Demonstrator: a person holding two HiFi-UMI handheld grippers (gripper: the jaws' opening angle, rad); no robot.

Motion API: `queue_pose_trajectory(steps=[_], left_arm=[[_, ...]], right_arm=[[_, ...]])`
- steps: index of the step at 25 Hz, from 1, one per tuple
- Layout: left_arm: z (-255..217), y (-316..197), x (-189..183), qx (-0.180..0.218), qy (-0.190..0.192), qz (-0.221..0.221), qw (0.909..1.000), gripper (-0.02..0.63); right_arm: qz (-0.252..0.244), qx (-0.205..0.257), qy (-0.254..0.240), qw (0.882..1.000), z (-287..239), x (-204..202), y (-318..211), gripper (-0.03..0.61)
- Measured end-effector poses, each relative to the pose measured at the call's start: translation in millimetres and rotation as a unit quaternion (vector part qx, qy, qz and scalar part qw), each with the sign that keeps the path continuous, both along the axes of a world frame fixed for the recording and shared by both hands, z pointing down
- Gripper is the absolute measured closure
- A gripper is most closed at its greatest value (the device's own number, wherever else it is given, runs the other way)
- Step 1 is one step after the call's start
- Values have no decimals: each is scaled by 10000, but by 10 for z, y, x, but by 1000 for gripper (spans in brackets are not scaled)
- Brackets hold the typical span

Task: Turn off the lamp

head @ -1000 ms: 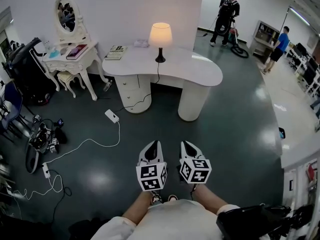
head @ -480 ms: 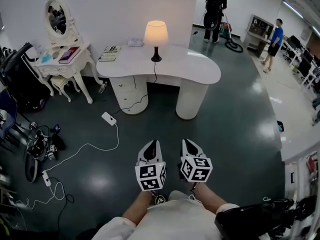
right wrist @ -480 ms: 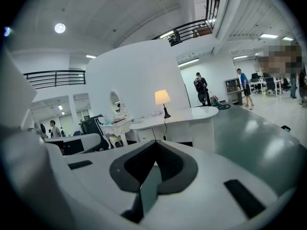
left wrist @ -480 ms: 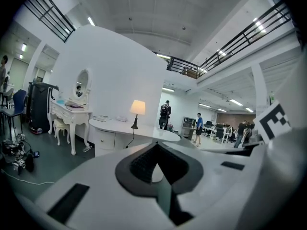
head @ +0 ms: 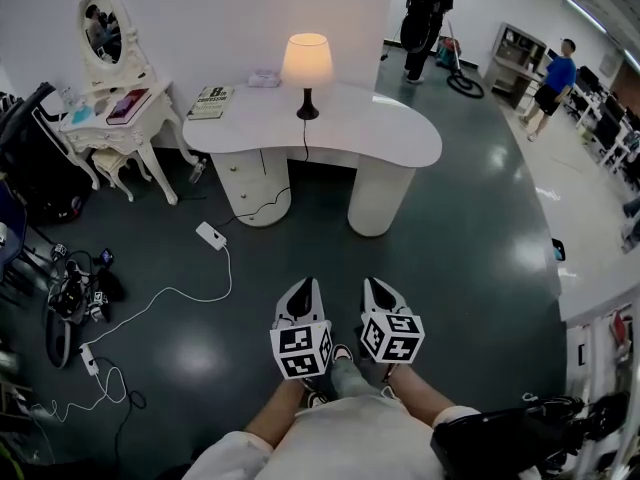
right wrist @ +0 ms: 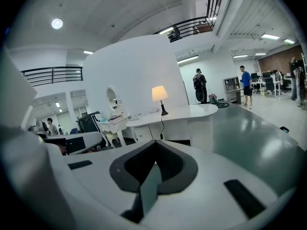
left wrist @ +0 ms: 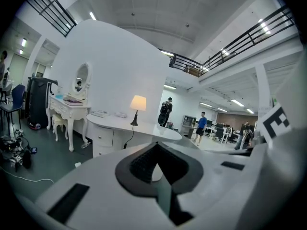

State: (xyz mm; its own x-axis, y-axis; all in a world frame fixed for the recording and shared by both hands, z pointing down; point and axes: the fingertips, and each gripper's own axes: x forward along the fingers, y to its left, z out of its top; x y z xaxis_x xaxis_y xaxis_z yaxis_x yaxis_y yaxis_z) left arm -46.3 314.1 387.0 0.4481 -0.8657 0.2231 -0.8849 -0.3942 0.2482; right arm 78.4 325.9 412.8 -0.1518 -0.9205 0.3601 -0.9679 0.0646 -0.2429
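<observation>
The lamp (head: pixel 306 63) glows on the curved white desk (head: pixel 380 133), its black stem and base near the desk's back edge; a dark cord (head: pixel 300 163) hangs down the front. It also shows lit in the left gripper view as lamp (left wrist: pixel 137 104) and in the right gripper view as lamp (right wrist: pixel 159 95). Both grippers are held side by side low in the head view, far short of the desk. The left gripper (head: pixel 302 293) is shut and empty. The right gripper (head: pixel 378 289) has its jaws together with nothing in them.
A white vanity table with an oval mirror (head: pixel 105 103) stands left of the desk. A power strip and white cable (head: pixel 212 236) lie on the dark floor, with more gear (head: pixel 70 288) at the left. Two people (head: pixel 425 13) stand beyond the desk.
The desk and lamp sit a little nearer and further left in the head view than before; both grippers have moved forward with the person. Their jaws have stayed shut.
</observation>
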Motion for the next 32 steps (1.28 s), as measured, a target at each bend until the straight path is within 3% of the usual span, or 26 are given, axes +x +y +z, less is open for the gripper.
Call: queue_pose_trajectory(steps=[23,32], left_arm=[[-174,-1339,364,104,-120,-318,9994,604],[-99,-1759,466,-46,-115,-555,9984,604]], right_arm=[[-487,139,65,9987,-244,300,-1449,580],[-712,32,54,9974,-207,433,-1901,580]])
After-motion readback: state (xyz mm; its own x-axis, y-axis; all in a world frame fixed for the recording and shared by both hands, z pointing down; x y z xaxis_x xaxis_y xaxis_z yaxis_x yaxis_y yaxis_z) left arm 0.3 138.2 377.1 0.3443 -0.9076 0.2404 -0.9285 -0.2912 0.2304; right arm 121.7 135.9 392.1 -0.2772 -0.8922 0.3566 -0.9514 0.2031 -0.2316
